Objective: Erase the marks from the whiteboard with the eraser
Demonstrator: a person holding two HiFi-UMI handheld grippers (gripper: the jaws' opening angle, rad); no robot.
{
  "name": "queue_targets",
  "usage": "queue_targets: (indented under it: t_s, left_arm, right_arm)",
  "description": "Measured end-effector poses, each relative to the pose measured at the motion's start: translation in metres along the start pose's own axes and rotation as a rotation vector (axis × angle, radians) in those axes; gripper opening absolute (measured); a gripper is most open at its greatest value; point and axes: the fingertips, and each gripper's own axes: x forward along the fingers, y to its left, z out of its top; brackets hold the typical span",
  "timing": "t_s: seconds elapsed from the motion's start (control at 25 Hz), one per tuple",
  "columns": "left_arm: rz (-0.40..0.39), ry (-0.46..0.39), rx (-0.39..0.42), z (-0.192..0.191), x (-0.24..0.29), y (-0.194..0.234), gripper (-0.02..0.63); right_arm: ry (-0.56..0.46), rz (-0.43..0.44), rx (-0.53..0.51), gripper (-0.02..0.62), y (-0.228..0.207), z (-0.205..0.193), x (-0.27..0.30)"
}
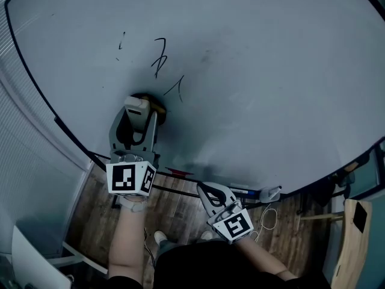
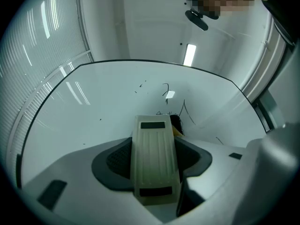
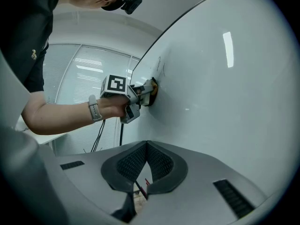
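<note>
the whiteboard (image 1: 271,71) is large, white and dark-framed. black marks (image 1: 160,57) sit at its upper left: a hooked stroke, a slanted line below it, small flecks beside. the cream ribbed eraser (image 2: 154,163), clamped in the left gripper (image 1: 143,109), presses against the board just under the marks.
</note>
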Motion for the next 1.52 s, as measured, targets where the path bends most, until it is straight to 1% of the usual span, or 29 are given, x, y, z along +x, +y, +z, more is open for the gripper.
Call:
queue_targets:
  t_s: [0.12, 0.24, 0.52, 0.64, 0.8, 1.04, 1.12, 1.24, 1.44, 1.52]
  left_arm:
    - [0.029, -0.020, 0.000, 0.006, 0.002, 0.003, 0.262]
    - [0.054, -0.050, -0.023, 0.016, 0.006, 0.009, 0.262]
    - [0.054, -0.102, 0.001, 0.057, 0.025, 0.027, 0.262]
    - [0.051, -0.136, 0.027, 0.083, 0.037, 0.039, 0.262]
    - [0.050, -0.189, 0.093, 0.122, 0.053, 0.054, 0.262]
    - [0.031, -0.254, 0.166, 0.176, 0.077, 0.064, 0.262]
    - [0.022, -0.270, 0.187, 0.188, 0.082, 0.061, 0.261]
    - [0.011, -0.292, 0.214, 0.196, 0.086, 0.051, 0.258]
    - [-0.032, -0.313, 0.282, 0.189, 0.083, 0.011, 0.258]
    - [-0.042, -0.317, 0.285, 0.181, 0.080, -0.002, 0.258]
  right_arm:
    - [0.004, -0.010, 0.002, 0.028, -0.003, -0.001, -0.004]
    - [0.007, -0.024, 0.001, 0.028, -0.008, -0.002, -0.008]
    - [-0.011, -0.044, -0.003, 0.028, -0.013, 0.005, -0.006]
    - [-0.024, -0.048, -0.011, 0.028, -0.013, 0.011, -0.002]
    - [-0.041, -0.063, -0.010, 0.028, -0.013, 0.017, 0.002]
    - [-0.065, -0.096, -0.009, 0.028, -0.021, 0.025, 0.003]
    - [-0.076, -0.105, -0.010, 0.028, -0.023, 0.027, 0.004]
    - [-0.088, -0.116, -0.005, 0.028, -0.026, 0.029, 0.005]
    - [-0.091, -0.126, 0.009, 0.028, -0.029, 0.028, 0.000]
    - [-0.089, -0.129, 0.015, 0.028, -0.031, 0.026, -0.004]
